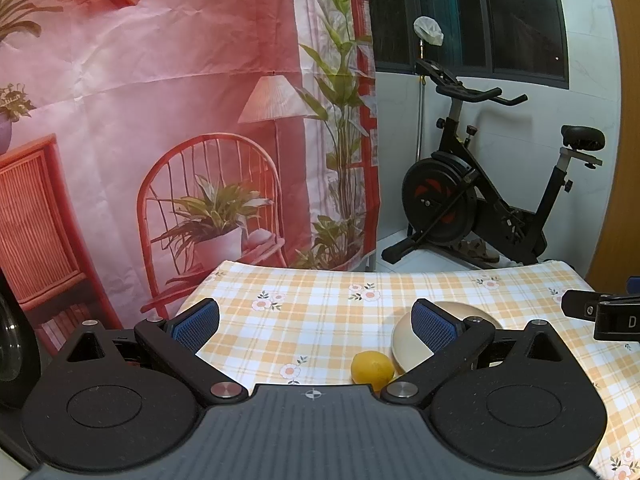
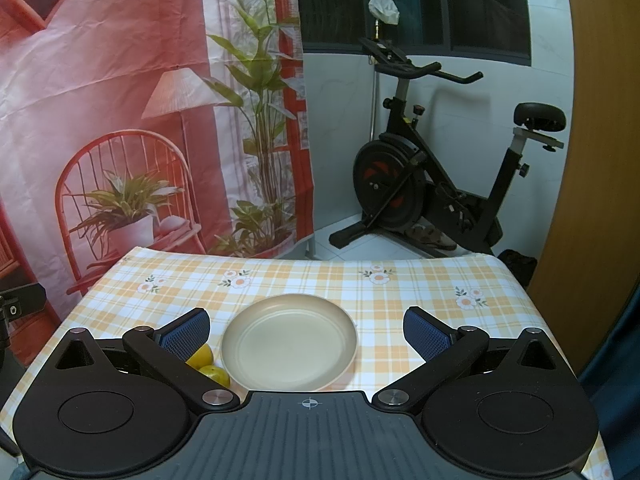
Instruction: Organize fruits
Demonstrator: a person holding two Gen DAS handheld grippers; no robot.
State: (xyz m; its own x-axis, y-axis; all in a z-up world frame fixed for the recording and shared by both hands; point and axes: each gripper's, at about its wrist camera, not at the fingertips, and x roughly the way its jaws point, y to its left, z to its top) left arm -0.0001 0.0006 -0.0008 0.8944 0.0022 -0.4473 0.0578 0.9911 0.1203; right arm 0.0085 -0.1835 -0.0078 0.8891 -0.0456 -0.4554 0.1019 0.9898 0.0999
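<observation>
A cream plate lies empty on the checked tablecloth, straight ahead of my right gripper, which stands open with nothing between its fingers. Two yellow fruits rest just left of the plate, partly hidden behind the right gripper's left finger. In the left wrist view one yellow fruit lies close below my left gripper, beside the plate. The left gripper is open and holds nothing. Part of the right gripper shows at the right edge.
The table wears an orange and white checked cloth with flower prints. Behind it hangs a printed red backdrop, and an exercise bike stands on the floor at the back right. A wooden panel lines the right side.
</observation>
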